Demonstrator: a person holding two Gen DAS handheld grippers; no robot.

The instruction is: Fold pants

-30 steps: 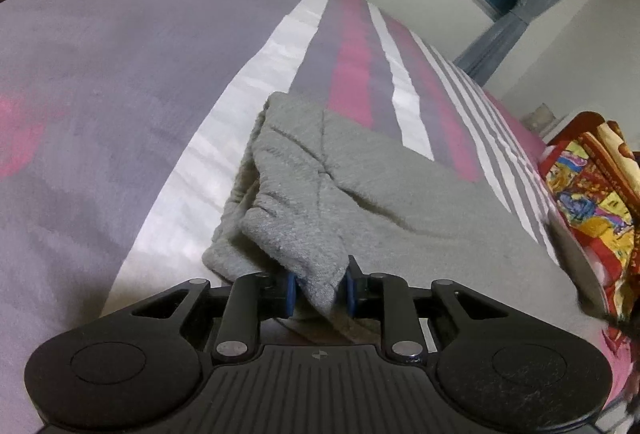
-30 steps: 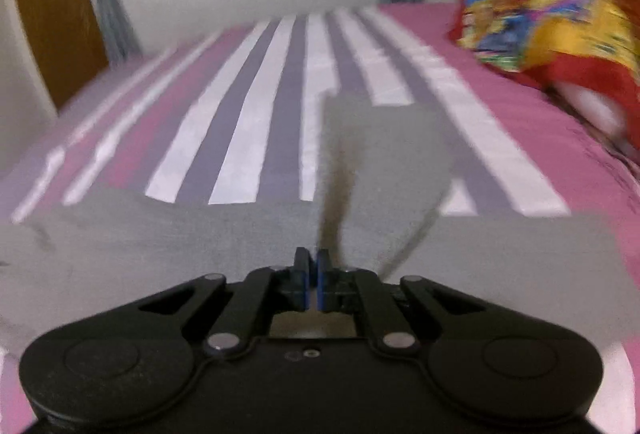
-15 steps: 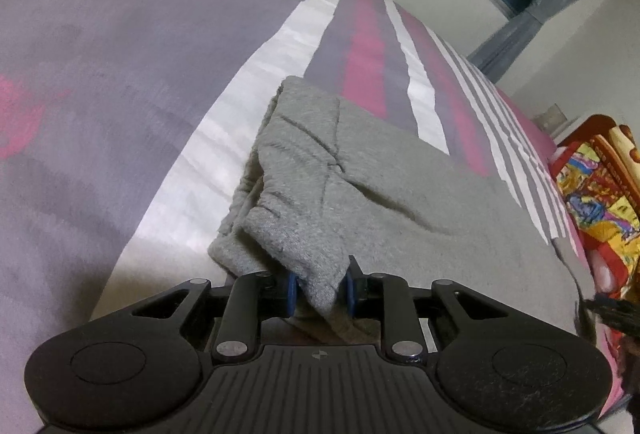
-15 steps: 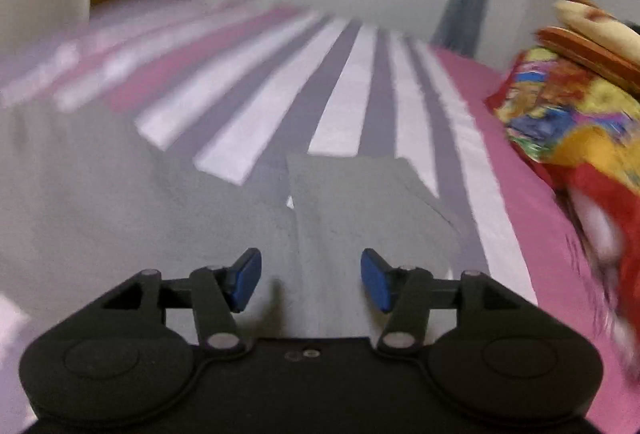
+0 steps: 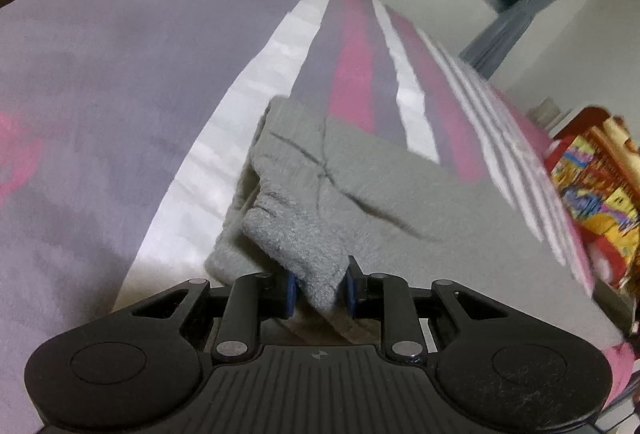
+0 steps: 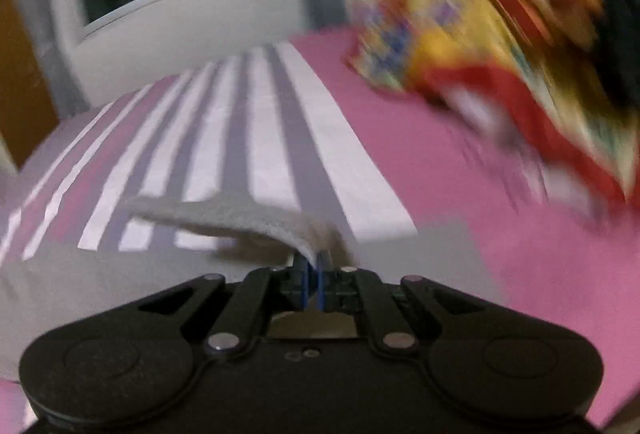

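Left gripper [image 5: 319, 288] clamps a bunched fold of grey knit pants [image 5: 360, 193], spread ahead over the striped bedsheet [image 5: 100, 113]. Right gripper [image 6: 313, 280] pinches a thin lifted hem; blurred colourful blanket [image 6: 500, 53] front-right.

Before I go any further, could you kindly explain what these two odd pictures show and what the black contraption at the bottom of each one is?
Each picture comes from a wide-angle camera fixed on a hand-held gripper; a person carries one in each hand. The black shape at the bottom is the gripper itself. The left gripper is shut on a bunched end of the grey pants, which lie across a striped bedsheet. The right gripper is shut on a thin edge of the pants, lifted off the bed. That view is blurred. A colourful blanket sits at the side.
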